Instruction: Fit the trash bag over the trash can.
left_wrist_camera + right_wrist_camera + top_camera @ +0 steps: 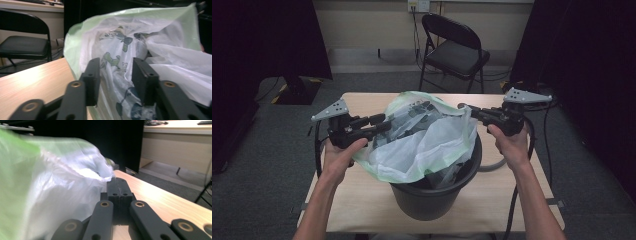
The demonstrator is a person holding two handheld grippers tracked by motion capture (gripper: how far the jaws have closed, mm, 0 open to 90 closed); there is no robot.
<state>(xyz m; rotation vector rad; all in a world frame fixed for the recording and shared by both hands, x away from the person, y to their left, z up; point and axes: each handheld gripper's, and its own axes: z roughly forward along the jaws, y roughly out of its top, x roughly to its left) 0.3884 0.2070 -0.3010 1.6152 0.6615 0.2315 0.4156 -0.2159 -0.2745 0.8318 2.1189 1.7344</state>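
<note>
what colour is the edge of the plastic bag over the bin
Pale green: the plastic bag is whitish with a light green edge band, clearest in the left gripper view.

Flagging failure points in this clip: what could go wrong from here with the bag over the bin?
1. The right gripper pinches only a thin edge of the plastic bag; the film may slip or tear.
2. The left gripper has open jaws around bag film; that side could sag.
3. Pulling may tip the black bin.
</note>
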